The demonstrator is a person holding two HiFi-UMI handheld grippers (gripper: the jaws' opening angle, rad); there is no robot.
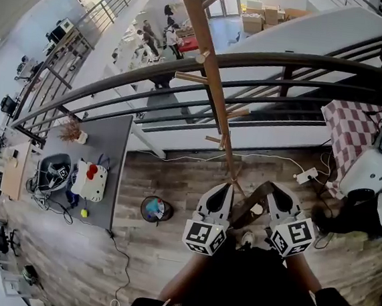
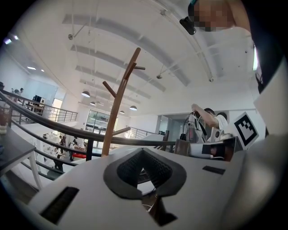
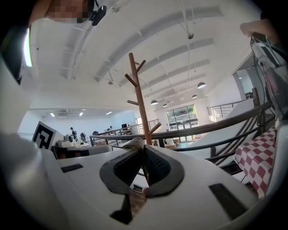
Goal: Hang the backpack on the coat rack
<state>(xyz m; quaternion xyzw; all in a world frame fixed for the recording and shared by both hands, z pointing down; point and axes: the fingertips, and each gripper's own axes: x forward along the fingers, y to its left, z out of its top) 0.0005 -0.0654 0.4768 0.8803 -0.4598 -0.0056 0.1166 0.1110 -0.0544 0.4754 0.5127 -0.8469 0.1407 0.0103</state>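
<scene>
Gripping the brown backpack strap [image 3: 130, 144], the right gripper [image 1: 272, 188] sits at lower centre of the head view, just beside the left gripper [image 1: 224, 186], whose jaws are pressed together on nothing visible. The coat rack [image 1: 209, 70] runs from just above them to top centre.

- The left gripper [image 1: 226, 186] and the right gripper [image 1: 269, 186] have white moulded shells that taper toward the jaws.
- At the rear of each shell sits a white cube [image 1: 203, 238] printed with black square markers.
- The jaw pads [image 2: 128, 168] are dark grey and finely ribbed, set in a spade-shaped frame.
- Dark rectangular slots [image 3: 224, 194] flank the pads, one on either side.
- A small black camera [image 3: 97, 15] is worn at the head.
</scene>
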